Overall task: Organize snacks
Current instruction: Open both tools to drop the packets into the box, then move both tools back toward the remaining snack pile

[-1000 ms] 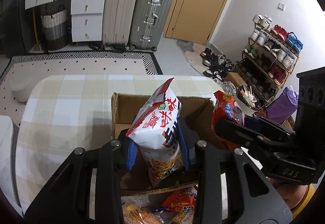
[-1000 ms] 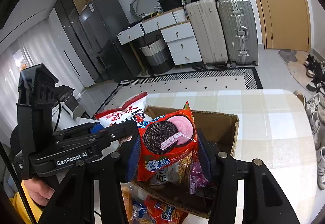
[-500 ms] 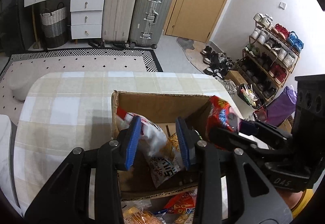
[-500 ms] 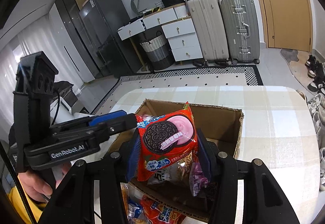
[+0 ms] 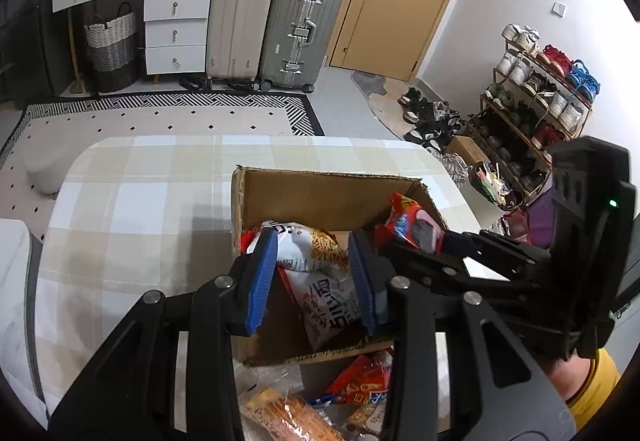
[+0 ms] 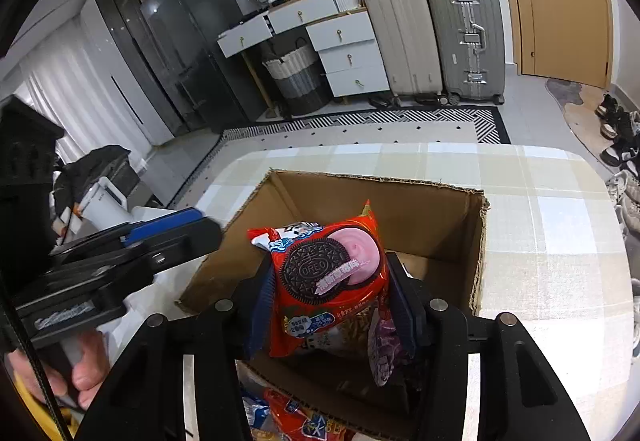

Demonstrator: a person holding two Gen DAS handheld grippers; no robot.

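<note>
Left wrist view: the left gripper (image 5: pixel 312 273) hangs over the box (image 5: pixel 320 193), its jaws opening, and the white bag (image 5: pixel 320 281) lies in the box below and between the blue pads, no longer pinched as far as I can judge. The risk here is a pad snagging the bag's crumpled top as the gripper lifts, dragging it back out. The right gripper (image 5: pixel 436 245) crosses in close from the right with the red pack (image 5: pixel 408 219), so the two tools could knock together over the box.

Right wrist view: the right gripper (image 6: pixel 330 293) has the red pack (image 6: pixel 332 277) upright between its pads, above the near part of the box (image 6: pixel 440 209); its jaws are opening, and the pack looks barely held. Let go this high and upright, it may tip onto the near wall or spill out toward the loose snacks (image 6: pixel 304 421) in front
</note>
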